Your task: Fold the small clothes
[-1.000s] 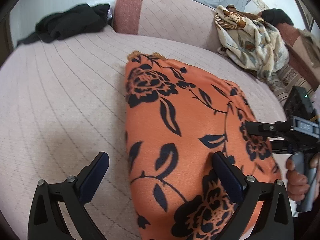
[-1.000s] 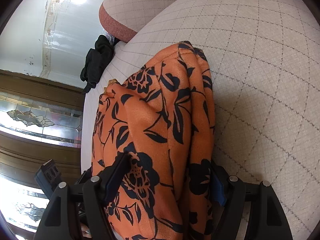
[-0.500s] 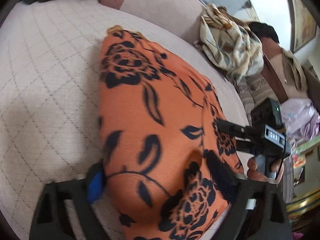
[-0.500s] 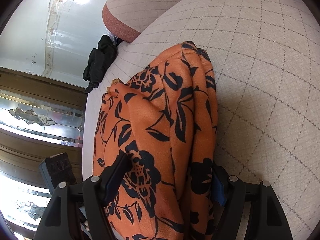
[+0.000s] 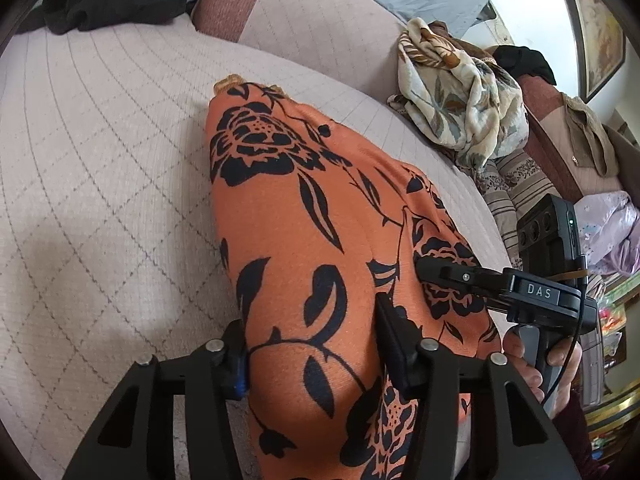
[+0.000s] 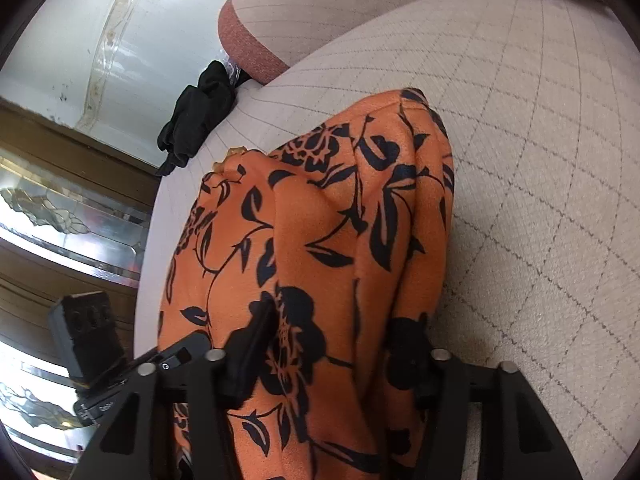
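Orange floral garment (image 5: 304,240) is lying on the quilted bed cover (image 5: 100,184). Left gripper (image 5: 312,356) and right gripper (image 6: 340,344) have just been closing, both now pinching its near edge.

The left tool (image 5: 316,348) points steeply down, its jaws having just been closing; both pads now pinch a raised fold of the orange cloth (image 5: 296,240). The right tool (image 6: 340,344) tilts down likewise, jaws also just closing, pads pressed on the cloth's other end. A hand (image 5: 536,364) wraps the right tool's handle, fingers curled around it.
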`<state>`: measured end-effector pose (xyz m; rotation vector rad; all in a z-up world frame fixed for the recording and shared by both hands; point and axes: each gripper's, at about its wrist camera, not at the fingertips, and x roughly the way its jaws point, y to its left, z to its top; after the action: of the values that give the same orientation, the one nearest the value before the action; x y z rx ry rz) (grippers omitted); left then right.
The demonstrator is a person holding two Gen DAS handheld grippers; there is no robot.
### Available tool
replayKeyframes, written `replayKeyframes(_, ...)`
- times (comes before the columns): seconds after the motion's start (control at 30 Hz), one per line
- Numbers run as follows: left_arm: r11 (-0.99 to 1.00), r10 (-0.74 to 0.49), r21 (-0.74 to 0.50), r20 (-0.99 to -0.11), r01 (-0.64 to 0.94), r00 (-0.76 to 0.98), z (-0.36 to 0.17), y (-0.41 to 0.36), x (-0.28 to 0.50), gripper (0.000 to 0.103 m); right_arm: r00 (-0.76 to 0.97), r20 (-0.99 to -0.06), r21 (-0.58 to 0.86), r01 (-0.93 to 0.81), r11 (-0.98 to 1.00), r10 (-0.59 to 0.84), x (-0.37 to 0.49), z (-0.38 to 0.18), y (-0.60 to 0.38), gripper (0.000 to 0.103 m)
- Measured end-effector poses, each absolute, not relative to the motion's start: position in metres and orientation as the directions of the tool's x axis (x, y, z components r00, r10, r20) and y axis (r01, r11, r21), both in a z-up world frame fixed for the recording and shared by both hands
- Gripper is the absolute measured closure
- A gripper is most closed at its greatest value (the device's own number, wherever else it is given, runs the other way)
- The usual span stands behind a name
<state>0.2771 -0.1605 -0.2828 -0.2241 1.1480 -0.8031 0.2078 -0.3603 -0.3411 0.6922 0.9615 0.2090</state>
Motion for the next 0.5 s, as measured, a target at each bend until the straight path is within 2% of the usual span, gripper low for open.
replayKeyframes(0.2, 0.711, -0.669, -0.545, -0.719, 0.445, 0.189, -0.278, -0.156, 0.275, 0.056, 0.610, -0.679, 0.598, 0.139, 0.789, 0.408, 0.200, -0.332, -0.358, 0.062)
replayKeyframes(0.5, 0.739, -0.652, -0.510, -0.706, 0.441, 0.277, -0.254, -0.130, 0.263, 0.056, 0.653, -0.647, 0.595, 0.110, 0.796, 0.393, 0.190, -0.314, -0.338, 0.067)
